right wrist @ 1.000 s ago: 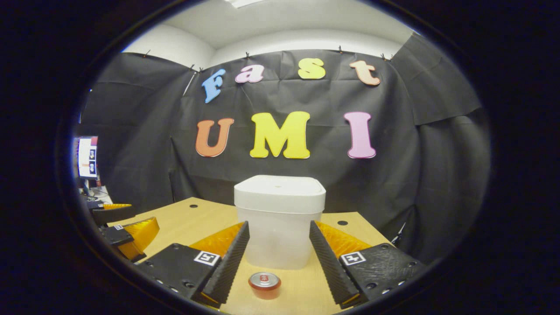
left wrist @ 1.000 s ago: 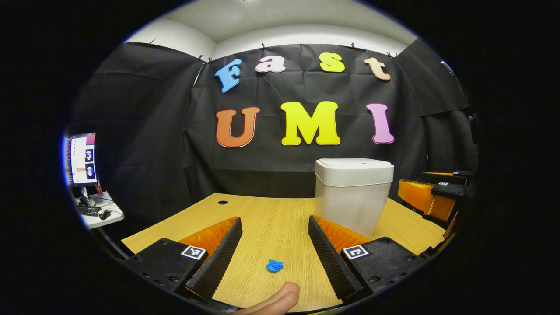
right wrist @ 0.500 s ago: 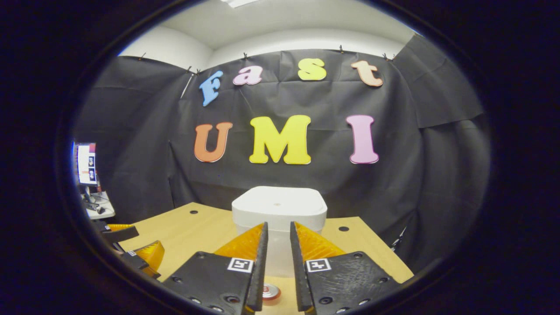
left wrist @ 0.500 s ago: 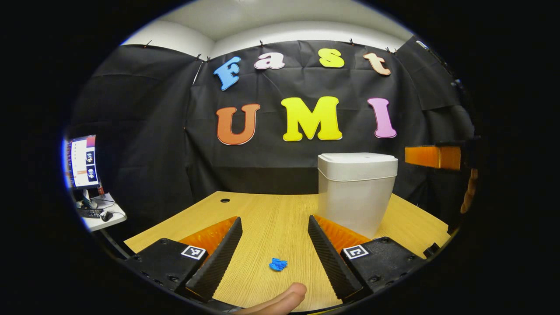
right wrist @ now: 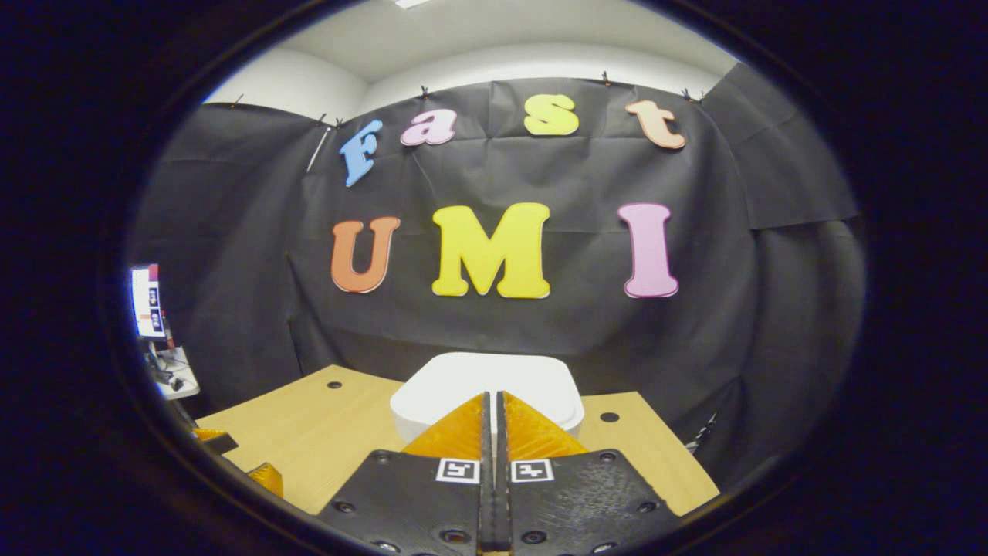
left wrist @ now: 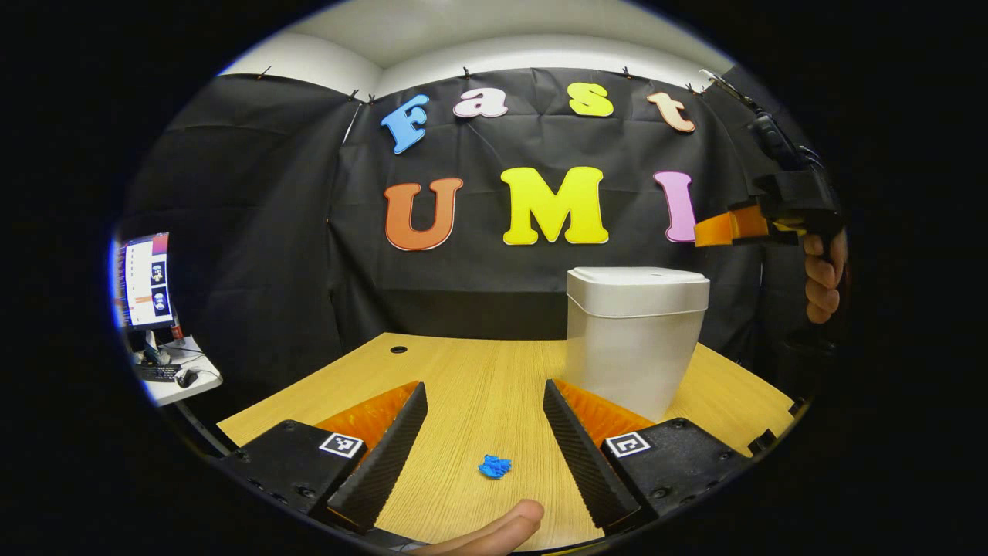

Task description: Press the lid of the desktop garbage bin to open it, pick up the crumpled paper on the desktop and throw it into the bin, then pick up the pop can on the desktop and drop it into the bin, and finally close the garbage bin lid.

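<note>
The white bin (left wrist: 637,340) stands on the wooden table (left wrist: 478,371) at the right, its lid (left wrist: 637,278) down. A small blue crumpled paper (left wrist: 495,466) lies on the table between the fingers of my open left gripper (left wrist: 485,386); a fingertip (left wrist: 494,529) shows just below it. My right gripper (left wrist: 706,232), held by a hand (left wrist: 822,278), hovers above and right of the bin. In the right gripper view, the right gripper (right wrist: 491,395) is shut with nothing between its fingers, just above the near edge of the bin lid (right wrist: 532,378).
A side desk with a monitor (left wrist: 143,282) stands off the table's left. Cable holes sit in the table at the far left (left wrist: 398,350) and beside the bin (right wrist: 609,417). The left gripper's edge (right wrist: 266,477) shows low at the left.
My right gripper has risen from table height to above the bin and shut its fingers. The left gripper has barely moved; the paper lies where it was.
</note>
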`<state>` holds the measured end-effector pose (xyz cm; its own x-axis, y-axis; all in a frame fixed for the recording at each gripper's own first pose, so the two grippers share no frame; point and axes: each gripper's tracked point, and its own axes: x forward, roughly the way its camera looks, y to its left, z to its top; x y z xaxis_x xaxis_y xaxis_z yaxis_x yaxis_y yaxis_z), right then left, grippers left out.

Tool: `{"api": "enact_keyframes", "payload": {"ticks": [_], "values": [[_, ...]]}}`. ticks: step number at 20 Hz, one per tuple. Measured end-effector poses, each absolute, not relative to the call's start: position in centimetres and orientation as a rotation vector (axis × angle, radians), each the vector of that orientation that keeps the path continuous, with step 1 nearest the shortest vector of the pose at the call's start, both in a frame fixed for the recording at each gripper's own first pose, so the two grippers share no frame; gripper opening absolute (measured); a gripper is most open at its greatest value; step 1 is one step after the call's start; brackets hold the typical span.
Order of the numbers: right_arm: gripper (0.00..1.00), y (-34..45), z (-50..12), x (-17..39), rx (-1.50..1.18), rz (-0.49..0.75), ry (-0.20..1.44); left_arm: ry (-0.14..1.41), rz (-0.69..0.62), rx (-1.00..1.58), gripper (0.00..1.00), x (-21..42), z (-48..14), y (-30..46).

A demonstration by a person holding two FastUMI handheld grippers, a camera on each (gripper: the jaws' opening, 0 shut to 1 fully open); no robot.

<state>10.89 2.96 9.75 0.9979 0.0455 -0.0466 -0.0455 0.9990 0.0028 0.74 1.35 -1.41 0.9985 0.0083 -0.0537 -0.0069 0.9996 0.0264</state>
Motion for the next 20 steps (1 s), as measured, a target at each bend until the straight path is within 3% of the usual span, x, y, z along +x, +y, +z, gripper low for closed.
{"api": "enact_keyframes", "payload": {"ticks": [8,20], "values": [[0.0,4.6,4.7,16.1,-0.007,0.065,0.225,0.056,0.044,0.019,0.98,1.1,-1.6,3.4],[0.0,3.9,5.9,15.8,-0.017,0.029,0.217,0.07,0.046,-0.025,0.98,1.4,-1.6,4.3]]}}
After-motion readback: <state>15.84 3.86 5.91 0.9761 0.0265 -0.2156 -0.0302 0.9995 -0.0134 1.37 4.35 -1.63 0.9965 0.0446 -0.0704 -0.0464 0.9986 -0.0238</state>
